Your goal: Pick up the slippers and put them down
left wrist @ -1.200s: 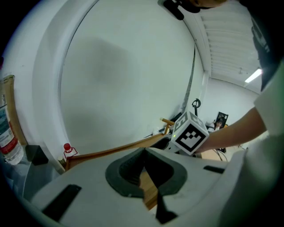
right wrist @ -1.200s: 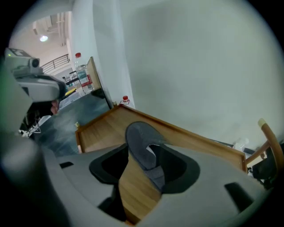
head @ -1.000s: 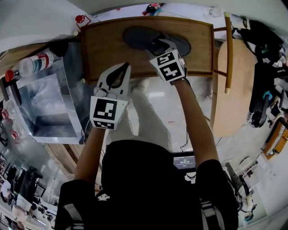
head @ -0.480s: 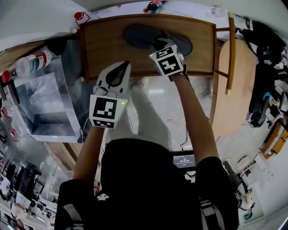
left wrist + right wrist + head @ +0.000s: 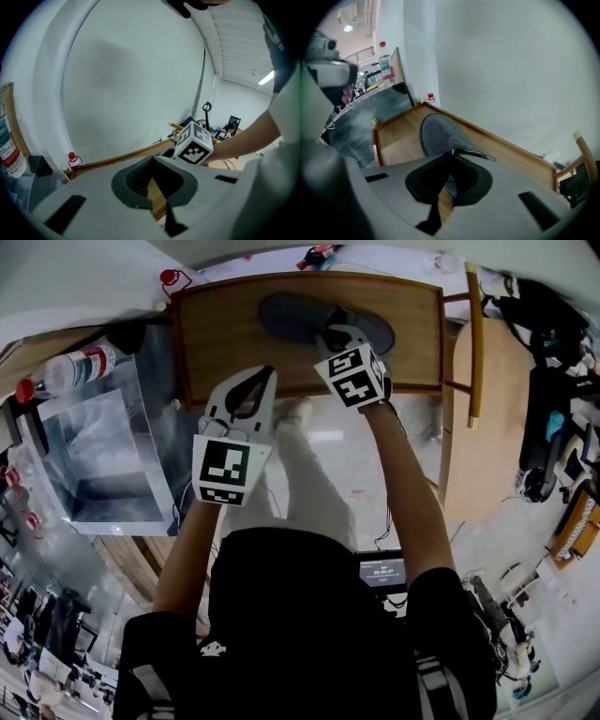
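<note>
Slipper (image 5: 291, 317) lies on the desk (image 5: 216, 343), its upper edge pinched by the right gripper (image 5: 335, 334), whose jaws have just been closing, while the left gripper (image 5: 263, 373) hovers over the desk's near edge, jaws together and empty.

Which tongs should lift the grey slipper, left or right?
Right. The right tongs have just been closing on the edge of the slipper on the wooden tray. The left tongs are shut and empty, at the tray's near rim.
</note>
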Tool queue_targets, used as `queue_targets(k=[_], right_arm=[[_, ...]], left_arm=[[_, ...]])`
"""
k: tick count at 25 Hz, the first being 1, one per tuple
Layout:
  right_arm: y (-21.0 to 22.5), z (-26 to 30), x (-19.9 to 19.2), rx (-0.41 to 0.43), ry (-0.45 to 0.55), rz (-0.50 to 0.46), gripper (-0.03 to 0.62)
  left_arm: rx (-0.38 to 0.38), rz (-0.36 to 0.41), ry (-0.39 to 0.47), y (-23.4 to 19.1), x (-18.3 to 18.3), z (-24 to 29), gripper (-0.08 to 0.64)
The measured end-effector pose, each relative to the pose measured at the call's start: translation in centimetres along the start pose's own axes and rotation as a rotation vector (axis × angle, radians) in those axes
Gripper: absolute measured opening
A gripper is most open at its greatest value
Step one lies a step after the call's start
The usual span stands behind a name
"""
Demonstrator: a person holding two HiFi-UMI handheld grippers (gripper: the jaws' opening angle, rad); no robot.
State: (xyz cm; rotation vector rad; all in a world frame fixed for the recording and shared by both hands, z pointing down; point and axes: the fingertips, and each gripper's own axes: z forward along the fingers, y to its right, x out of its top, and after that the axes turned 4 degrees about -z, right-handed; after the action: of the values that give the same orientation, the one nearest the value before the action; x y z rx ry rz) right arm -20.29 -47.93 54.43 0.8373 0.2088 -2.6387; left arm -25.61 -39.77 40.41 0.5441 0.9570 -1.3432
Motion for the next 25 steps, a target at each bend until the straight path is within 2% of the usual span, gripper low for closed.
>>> queue_targets(k=[8,17,25], right_arm=[[-0.4,-5.1,2.8,-0.055,0.103,0.033,0.0],[-2.4,-12.3,5.4,-0.086,0.248,0.129,0.0],[-4.8,-18.9,6.8,-0.127,0.375,0.219,0.0]], left_arm=[[-0.031,0.036,0.027,1.1,1.5,-1.8,0.005],[-0.102,0.052,0.074,4.3,3.3,-4.8,0.005],[-0.147,0.111,0.107,6.2,4.4,-8.3,0.005]])
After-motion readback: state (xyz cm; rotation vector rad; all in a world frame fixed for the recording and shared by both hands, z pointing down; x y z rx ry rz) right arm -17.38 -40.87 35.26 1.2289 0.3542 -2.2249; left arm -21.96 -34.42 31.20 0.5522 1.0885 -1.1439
